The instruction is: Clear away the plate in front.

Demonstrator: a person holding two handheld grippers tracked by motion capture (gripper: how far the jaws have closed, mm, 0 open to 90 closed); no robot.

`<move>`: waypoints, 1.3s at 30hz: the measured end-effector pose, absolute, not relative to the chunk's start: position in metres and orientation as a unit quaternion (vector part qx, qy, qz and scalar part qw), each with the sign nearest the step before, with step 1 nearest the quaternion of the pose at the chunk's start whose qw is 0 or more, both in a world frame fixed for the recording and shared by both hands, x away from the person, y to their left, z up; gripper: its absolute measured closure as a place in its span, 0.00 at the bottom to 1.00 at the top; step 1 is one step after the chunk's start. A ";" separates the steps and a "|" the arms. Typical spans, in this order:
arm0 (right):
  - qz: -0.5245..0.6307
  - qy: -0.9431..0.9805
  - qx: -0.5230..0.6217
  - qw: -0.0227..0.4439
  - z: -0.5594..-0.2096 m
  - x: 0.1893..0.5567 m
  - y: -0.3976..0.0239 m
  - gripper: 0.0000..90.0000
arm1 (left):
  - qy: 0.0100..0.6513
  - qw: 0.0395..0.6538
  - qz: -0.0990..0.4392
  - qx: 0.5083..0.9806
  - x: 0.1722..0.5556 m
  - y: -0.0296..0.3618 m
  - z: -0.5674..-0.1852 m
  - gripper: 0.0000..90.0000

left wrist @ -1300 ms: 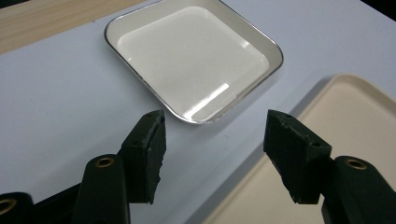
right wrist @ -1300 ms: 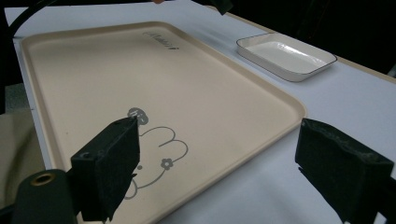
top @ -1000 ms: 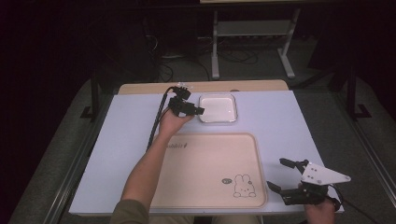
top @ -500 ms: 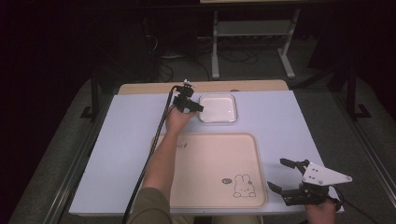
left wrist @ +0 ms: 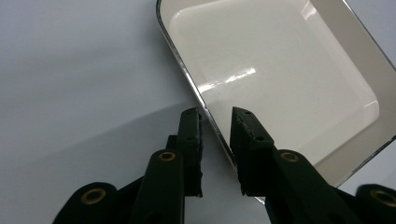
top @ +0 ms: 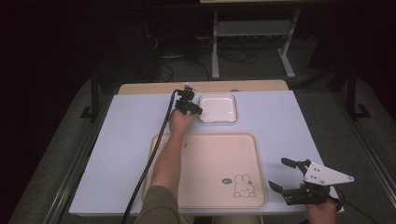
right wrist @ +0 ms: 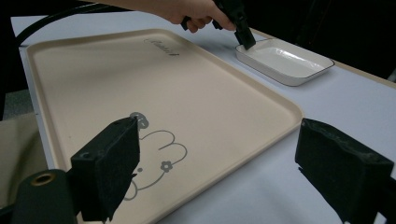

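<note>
Bright, even light falls on the pale table point(top: 116, 140); the far background is nearly black. Glare streaks the white dish point(left wrist: 280, 93). A soft shadow lies left of it, and the near jaws look slightly soft.

I can read no words; the beige tray point(top: 205, 158) carries a rabbit drawing point(top: 243, 185) at its near right and illegible script point(right wrist: 160, 46) at its far left.
</note>
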State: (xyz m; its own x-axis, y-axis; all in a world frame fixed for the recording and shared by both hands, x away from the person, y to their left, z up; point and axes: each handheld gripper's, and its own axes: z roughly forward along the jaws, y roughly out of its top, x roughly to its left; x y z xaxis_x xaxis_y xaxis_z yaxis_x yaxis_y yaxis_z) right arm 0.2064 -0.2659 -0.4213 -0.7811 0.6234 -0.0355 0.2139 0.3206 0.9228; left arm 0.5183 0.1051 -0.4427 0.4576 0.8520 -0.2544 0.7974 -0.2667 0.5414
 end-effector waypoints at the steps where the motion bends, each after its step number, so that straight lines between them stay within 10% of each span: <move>1: 0.520 0.787 0.267 0.197 -0.421 0.206 -0.266 0.14 | 0.523 0.312 0.040 0.792 0.518 0.104 -0.444 0.84; 39: 0.527 0.781 0.269 0.200 -0.420 0.205 -0.269 0.14 | 0.599 0.413 0.008 0.686 0.506 0.131 -0.426 0.99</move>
State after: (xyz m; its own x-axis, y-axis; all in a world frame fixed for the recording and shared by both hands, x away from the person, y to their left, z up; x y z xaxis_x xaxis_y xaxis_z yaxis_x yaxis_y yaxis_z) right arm 0.2050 -0.2688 -0.4202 -0.7756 0.6306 -0.0278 0.2095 0.2987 0.9310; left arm 0.5063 0.1309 -0.4260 0.2817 0.8288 -0.4835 0.8156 0.0586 0.5756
